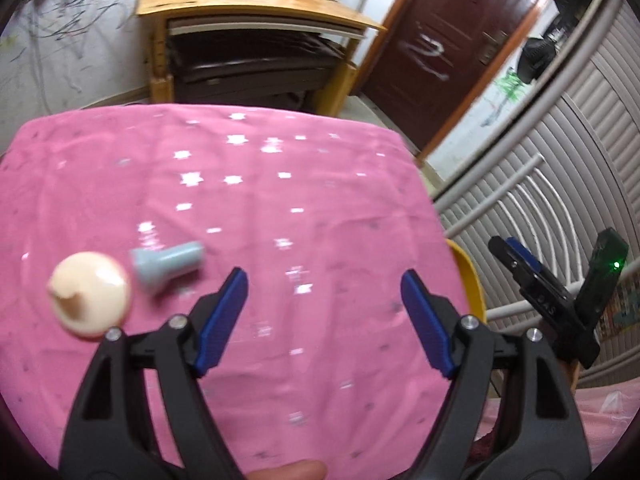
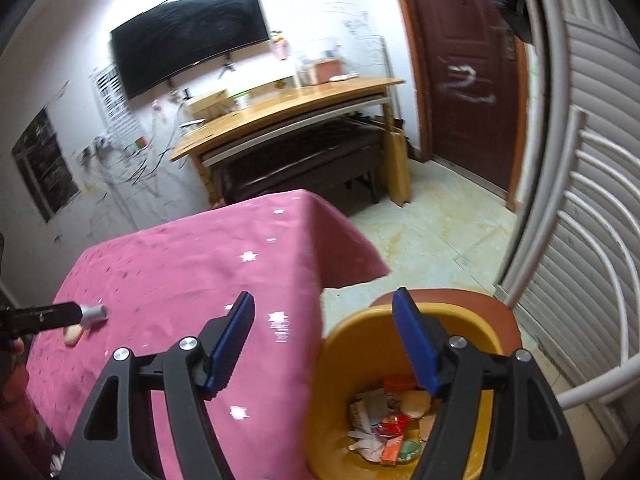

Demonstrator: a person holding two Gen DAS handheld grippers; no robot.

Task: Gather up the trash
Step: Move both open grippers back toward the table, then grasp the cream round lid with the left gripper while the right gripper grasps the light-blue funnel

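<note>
- Left gripper point(image 1: 322, 292) – fingers apart, empty, over the pink cloth point(image 1: 280, 200); cream cap point(image 1: 90, 294) and grey piece point(image 1: 166, 266) lie left.
- Right gripper point(image 2: 324, 316) – fingers apart, empty, above the yellow bin point(image 2: 344, 360) holding wrappers point(image 2: 384, 428), beside the table.

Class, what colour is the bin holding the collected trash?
Yellow bin, seen best in the right wrist view.

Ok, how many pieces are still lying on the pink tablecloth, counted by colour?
Cream, cone-shaped piece: 1
Grey-blue, stubby piece with a flared end: 1
Total: 2, side by side on the pink tablecloth, ahead and left of the open left gripper.
</note>
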